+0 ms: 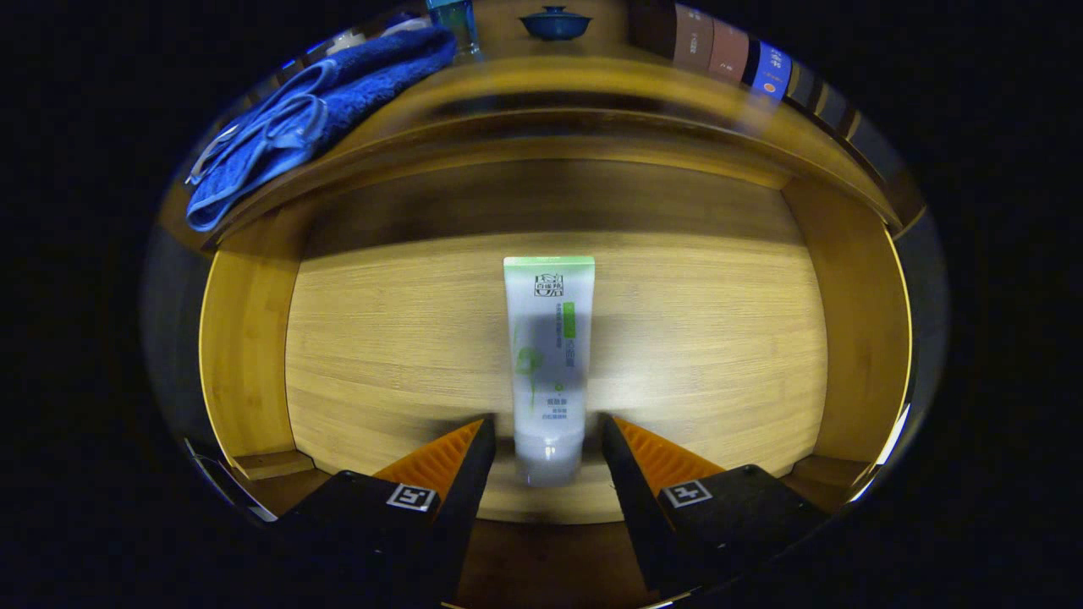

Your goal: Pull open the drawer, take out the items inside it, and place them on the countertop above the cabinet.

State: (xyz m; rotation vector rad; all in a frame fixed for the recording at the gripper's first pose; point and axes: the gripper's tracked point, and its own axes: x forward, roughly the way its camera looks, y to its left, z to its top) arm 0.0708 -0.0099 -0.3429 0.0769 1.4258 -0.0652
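The wooden drawer (254, 355) stands pulled open below me, and I look down into it. A white tube with a green end (548, 355) lies flat on the drawer's floor, its cap end toward me. My gripper (548, 420) is open, its fingers on either side of the tube's cap end with a small gap on each side. The fingertips sit low over the drawer floor. The countertop (592, 80) above the cabinet lies beyond the drawer.
A blue cloth (321, 110) lies on the countertop at the left and hangs over its edge. A dark lidded bowl (555, 23) stands at the back middle, a bottle (453, 21) left of it. Upright boxes (728, 55) stand at the right.
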